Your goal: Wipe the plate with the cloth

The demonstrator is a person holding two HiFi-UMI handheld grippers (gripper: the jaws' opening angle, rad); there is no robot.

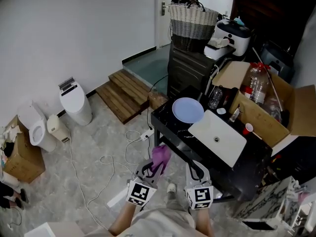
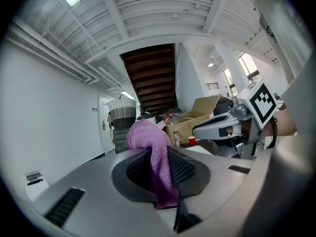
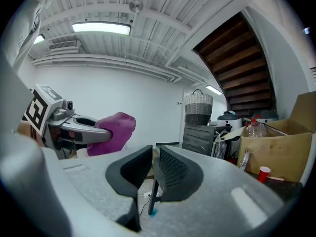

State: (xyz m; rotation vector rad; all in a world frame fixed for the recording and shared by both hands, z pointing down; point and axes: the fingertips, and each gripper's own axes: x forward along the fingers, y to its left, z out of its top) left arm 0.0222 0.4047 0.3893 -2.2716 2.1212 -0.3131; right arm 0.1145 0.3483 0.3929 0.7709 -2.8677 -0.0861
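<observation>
Left tool (image 2: 157,174) pinches the soft, limp cloth (image 2: 148,137); right tool (image 3: 154,169) is pressed together, empty. The plate (image 1: 187,109) beside the sink (image 1: 217,138) looks rigid and slippery; best steadied at its rim.

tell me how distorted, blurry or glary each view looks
Head view: even light, sharp, edges mildly bent. Left gripper view: strong fisheye, black vignetted corners, the cloth crisp up close. Right gripper view: same fisheye, the ceiling light blown out white.

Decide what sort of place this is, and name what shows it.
Probably a cluttered storeroom or workshop rather than a working bathroom: a toilet stands out on the open floor, a white basin lies on the black table, and an open cardboard box sits beside it.
</observation>
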